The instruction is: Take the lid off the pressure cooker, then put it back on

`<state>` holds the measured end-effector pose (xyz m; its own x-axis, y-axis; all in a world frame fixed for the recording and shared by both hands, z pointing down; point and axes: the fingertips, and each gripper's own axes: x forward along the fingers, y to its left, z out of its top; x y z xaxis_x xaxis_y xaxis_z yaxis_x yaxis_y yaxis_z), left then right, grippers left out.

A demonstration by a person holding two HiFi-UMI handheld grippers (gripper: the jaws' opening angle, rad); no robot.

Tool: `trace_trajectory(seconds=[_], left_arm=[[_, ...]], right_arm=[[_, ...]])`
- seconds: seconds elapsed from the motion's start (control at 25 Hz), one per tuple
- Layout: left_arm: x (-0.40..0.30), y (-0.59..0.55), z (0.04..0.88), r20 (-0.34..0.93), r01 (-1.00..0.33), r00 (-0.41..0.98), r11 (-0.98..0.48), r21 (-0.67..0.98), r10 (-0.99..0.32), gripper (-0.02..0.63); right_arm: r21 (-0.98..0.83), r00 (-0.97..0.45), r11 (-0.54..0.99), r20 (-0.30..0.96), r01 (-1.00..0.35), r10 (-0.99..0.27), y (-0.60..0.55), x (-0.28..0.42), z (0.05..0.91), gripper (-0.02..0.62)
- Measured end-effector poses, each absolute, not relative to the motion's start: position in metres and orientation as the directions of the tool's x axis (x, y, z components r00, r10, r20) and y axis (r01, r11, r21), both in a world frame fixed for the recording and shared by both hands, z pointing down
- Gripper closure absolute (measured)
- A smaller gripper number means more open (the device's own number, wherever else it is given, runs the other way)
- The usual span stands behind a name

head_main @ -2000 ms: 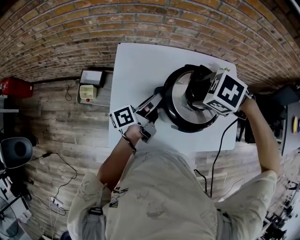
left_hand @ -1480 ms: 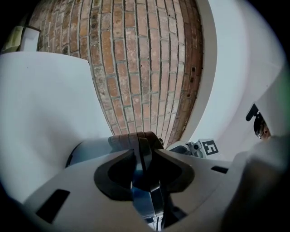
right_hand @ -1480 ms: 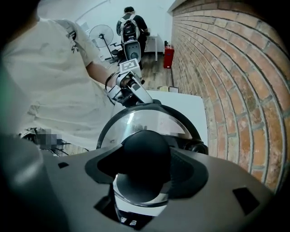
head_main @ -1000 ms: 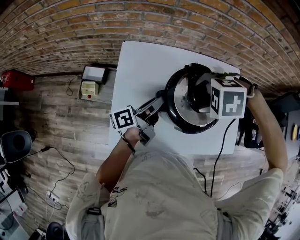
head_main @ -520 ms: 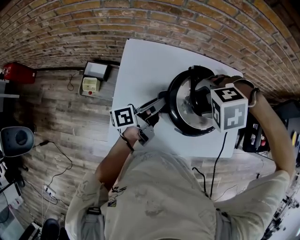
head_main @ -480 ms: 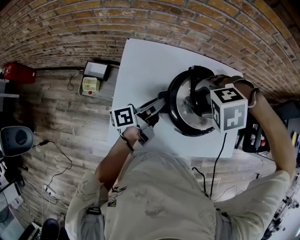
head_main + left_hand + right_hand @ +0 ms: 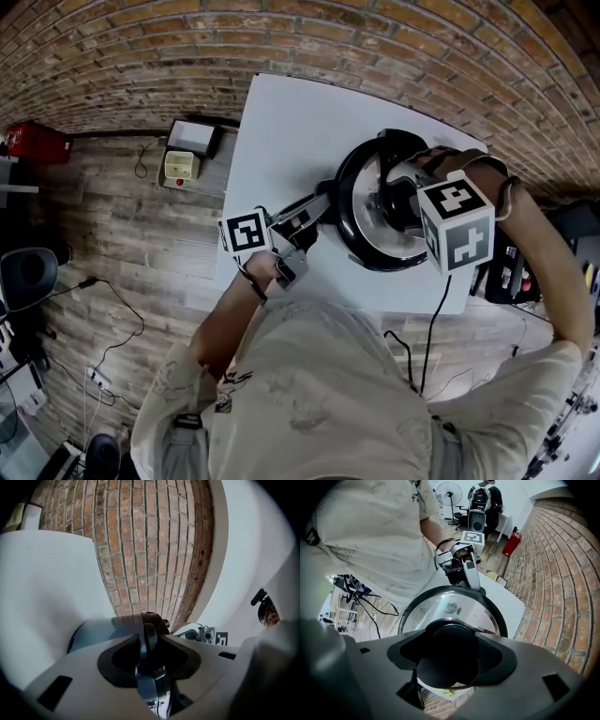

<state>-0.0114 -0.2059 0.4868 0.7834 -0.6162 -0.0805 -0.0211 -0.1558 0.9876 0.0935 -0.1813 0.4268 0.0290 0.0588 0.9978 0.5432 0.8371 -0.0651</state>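
Both grippers are clamped: left gripper (image 7: 311, 210) on the side handle (image 7: 150, 641) of the pressure cooker (image 7: 349, 246), right gripper (image 7: 398, 199) round the knob (image 7: 447, 656) of the lid (image 7: 361, 211), centre right in the head view. The right gripper has rolled over the last two seconds, yet the lid sits on the pot, so this is probably the unlocking twist.

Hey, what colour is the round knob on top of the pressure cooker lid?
Black. The round knob shows best in the right gripper view.
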Motion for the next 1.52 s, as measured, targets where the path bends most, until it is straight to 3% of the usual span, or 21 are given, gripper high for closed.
trace_trajectory(seconds=[0.52, 0.64, 0.76, 0.92, 1.08, 1.24, 1.36, 1.52], left_arm=[[-0.013, -0.206, 0.486, -0.065, -0.048, 0.781, -0.163, 0.985, -0.621, 0.463], [-0.014, -0.206, 0.486, -0.039, -0.094, 0.772, -0.175, 0.980, -0.635, 0.459], [-0.021, -0.204, 0.489, 0.016, -0.185, 0.753, -0.189, 0.964, -0.658, 0.407], [-0.040, -0.201, 0.486, 0.082, -0.317, 0.697, -0.204, 0.926, -0.713, 0.402], [-0.064, -0.198, 0.473, 0.127, -0.463, 0.612, -0.224, 0.858, -0.781, 0.402], [-0.082, -0.188, 0.451, 0.158, -0.622, 0.519, -0.244, 0.744, -0.840, 0.405], [-0.085, -0.176, 0.428, 0.152, -0.726, 0.446, -0.257, 0.638, -0.882, 0.408], [-0.081, -0.156, 0.390, 0.103, -0.849, 0.365, -0.286, 0.444, -0.925, 0.416]], right_arm=[[-0.069, 0.029, 0.866, 0.998, 0.495, 0.063, -0.183, 0.092, 0.428, 0.262], [-0.062, -0.003, 0.899, 0.998, 0.434, 0.070, -0.188, 0.092, 0.427, 0.217], [-0.045, -0.082, 0.932, 0.994, 0.359, 0.079, -0.189, 0.089, 0.421, 0.195], [0.036, -0.291, 0.974, 0.956, 0.225, 0.032, -0.192, 0.081, 0.403, 0.195], [0.109, -0.622, 0.994, 0.779, 0.005, -0.082, -0.188, 0.073, 0.367, 0.195], [0.095, -0.858, 0.967, 0.447, -0.238, -0.255, -0.170, 0.085, 0.326, 0.197], [0.100, -0.866, 0.901, 0.251, -0.421, -0.433, -0.160, 0.106, 0.310, 0.200], [0.088, -0.779, 0.784, 0.088, -0.615, -0.621, -0.140, 0.136, 0.303, 0.206]])
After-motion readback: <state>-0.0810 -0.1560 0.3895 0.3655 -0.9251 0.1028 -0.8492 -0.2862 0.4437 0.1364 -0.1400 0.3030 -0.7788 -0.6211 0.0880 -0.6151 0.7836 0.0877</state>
